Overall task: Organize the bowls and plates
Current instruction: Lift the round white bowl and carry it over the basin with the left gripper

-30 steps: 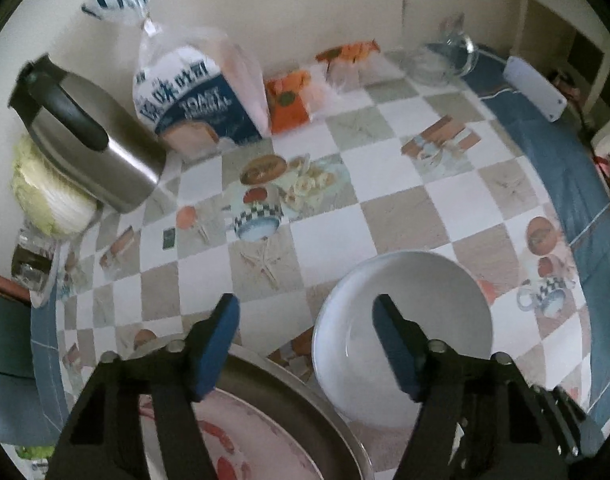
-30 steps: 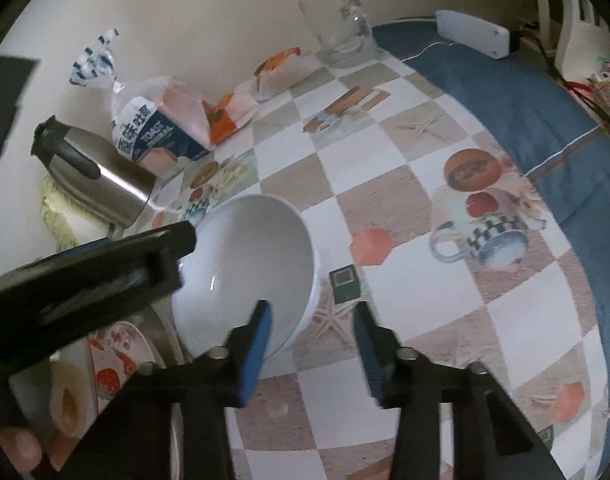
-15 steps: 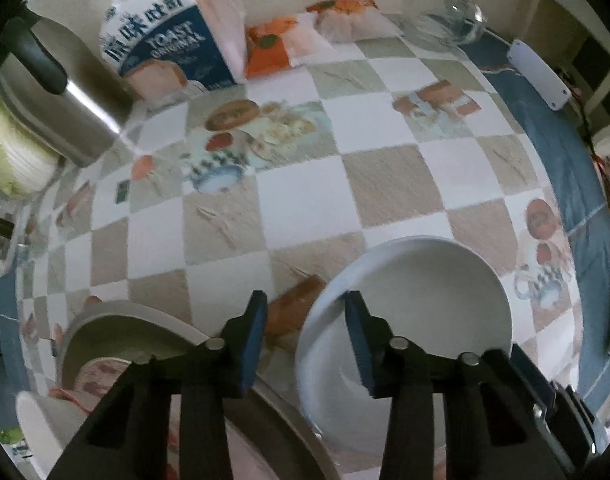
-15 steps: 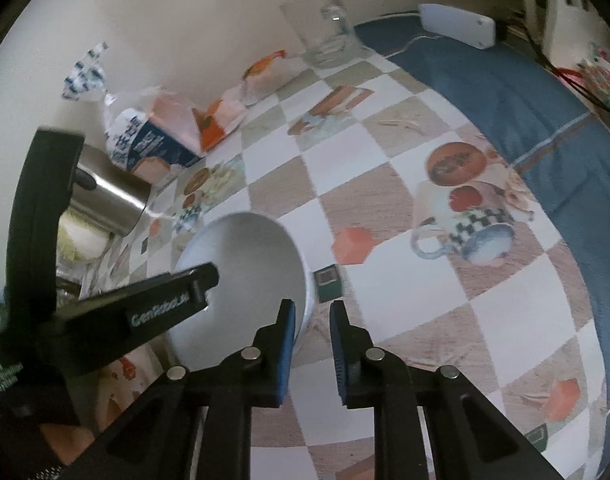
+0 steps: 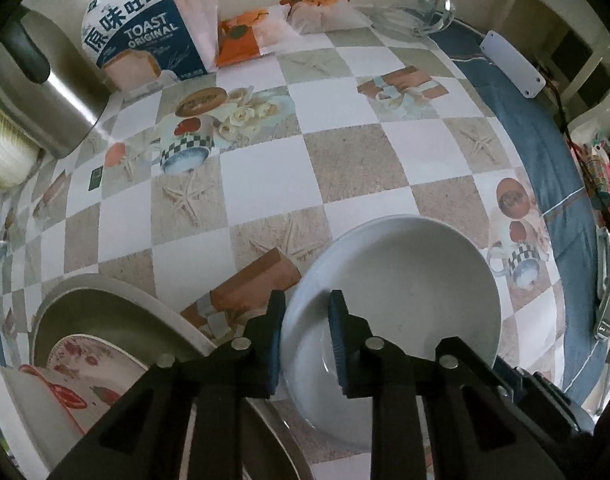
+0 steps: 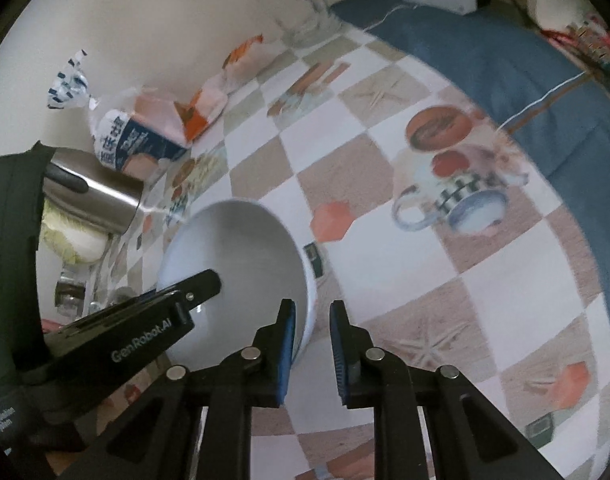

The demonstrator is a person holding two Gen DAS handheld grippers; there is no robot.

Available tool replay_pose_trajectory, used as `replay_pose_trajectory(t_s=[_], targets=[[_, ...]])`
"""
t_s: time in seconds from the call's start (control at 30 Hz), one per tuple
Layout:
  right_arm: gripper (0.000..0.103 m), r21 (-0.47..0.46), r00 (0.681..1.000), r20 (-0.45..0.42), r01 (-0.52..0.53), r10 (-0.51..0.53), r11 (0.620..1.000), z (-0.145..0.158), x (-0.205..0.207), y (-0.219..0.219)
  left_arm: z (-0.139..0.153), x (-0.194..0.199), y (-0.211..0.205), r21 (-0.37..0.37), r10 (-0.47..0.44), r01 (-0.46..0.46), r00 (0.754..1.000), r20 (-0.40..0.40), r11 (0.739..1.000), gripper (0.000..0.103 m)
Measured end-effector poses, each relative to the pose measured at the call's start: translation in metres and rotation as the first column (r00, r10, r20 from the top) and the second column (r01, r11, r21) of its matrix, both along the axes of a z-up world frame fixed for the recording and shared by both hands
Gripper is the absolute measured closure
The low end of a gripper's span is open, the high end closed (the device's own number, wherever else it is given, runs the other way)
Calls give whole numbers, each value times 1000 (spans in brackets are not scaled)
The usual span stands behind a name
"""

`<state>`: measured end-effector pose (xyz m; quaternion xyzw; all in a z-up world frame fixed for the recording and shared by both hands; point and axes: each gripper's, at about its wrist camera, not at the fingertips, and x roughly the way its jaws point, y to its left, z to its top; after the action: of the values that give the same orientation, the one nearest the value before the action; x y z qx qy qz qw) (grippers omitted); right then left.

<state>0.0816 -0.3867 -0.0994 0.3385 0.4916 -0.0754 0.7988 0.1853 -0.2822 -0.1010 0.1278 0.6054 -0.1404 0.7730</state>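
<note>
A white bowl (image 5: 409, 292) stands on the checked tablecloth. My left gripper (image 5: 305, 320) points steeply down over its left rim. Its jaws are closing, with one blue pad outside the rim, one inside, and the wall pinched between them. In the right wrist view the same bowl (image 6: 241, 248) is held at its right rim by my right gripper (image 6: 311, 320), which is shut on the wall. The left gripper's black finger (image 6: 201, 288) reaches into the bowl from the left. Beside the bowl is a grey metal dish (image 5: 105, 300) holding a flowered plate (image 5: 89, 364).
Along the wall stand a steel kettle (image 5: 37, 92), a toast bag (image 5: 145, 40), orange packets (image 5: 245, 36) and a glass jug (image 5: 421, 12). A cabbage (image 5: 1, 156) lies behind the kettle. A white box (image 5: 513, 64) sits on the blue cloth border at the right.
The left jaws narrowed from wide apart to a pinch on the bowl's left rim while the gripper sank. The right jaws closed onto the right rim.
</note>
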Motion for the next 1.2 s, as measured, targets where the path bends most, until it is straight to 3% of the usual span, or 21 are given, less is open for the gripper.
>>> replay_pose_trajectory(t_s=[0.2, 0.47, 0.7, 1.2], targets=[[87, -29, 1000, -1, 7, -7, 1000, 8, -2, 1, 8, -6, 1, -48, 4, -4, 1000, 0, 999, 83], [86, -102, 993, 121, 6, 6, 995, 71, -13, 6, 84, -18, 21, -174, 20, 3, 992, 128, 985, 83], [86, -179, 974, 201, -71, 107, 981, 123, -17, 54, 136, -34, 76, -222, 91, -39, 970, 226, 974, 83], [86, -259, 910, 244, -273, 336, 927, 155, -10, 169, 155, -68, 206, -329, 306, -212, 915, 264, 920, 83]])
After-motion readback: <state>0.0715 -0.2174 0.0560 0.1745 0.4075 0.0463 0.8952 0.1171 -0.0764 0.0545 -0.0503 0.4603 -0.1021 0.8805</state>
